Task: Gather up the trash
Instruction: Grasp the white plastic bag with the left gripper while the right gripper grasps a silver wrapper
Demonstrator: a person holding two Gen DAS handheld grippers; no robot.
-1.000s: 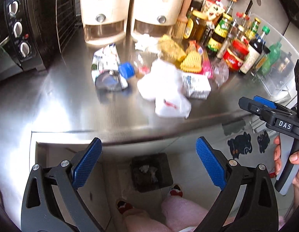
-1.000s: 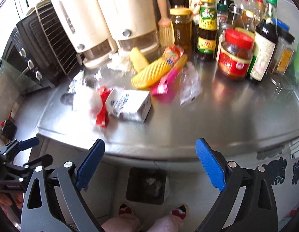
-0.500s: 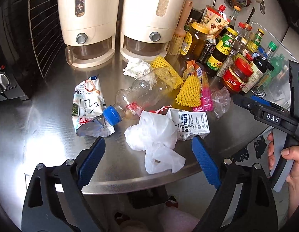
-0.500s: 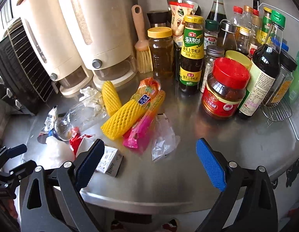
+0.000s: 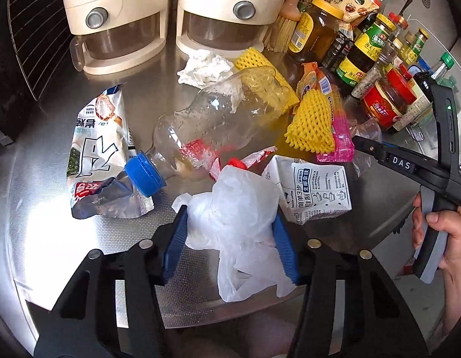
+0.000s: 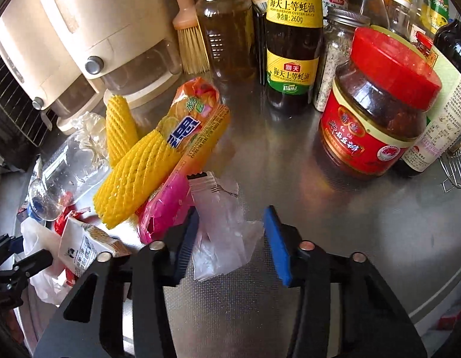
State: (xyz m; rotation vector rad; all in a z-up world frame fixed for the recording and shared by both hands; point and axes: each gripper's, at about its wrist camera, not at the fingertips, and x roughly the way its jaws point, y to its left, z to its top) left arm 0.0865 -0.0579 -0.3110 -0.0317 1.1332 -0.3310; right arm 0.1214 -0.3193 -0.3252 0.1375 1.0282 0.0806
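Note:
Trash lies on a steel counter [image 5: 51, 208]. My left gripper [image 5: 230, 244] is closing, and its blue pads touch both sides of a crumpled white plastic bag [image 5: 233, 217]. Around the bag lie a clear bottle with a blue cap [image 5: 218, 128], a torn snack bag [image 5: 99, 155], a small white carton [image 5: 317, 188], yellow foam nets [image 5: 311, 122] and a tissue [image 5: 203, 68]. My right gripper [image 6: 233, 244] is closing too. A clear plastic wrapper [image 6: 221, 223] lies between its pads, and the right pad is just short of it. A pink wrapper [image 6: 168, 205] lies beside it.
Two cream dispensers [image 5: 117, 21] stand at the back. Sauce bottles and jars, among them a red-lidded jar [image 6: 376, 110], crowd the right. A brush [image 6: 191, 38] leans by a yellow-lidded jar. The counter's front edge runs just below both grippers. A hand [image 5: 451, 238] holds the right gripper.
Both grippers came forward and down from the counter's edge onto the trash. Their jaws narrowed, the left around the white bag, the right around the clear wrapper.

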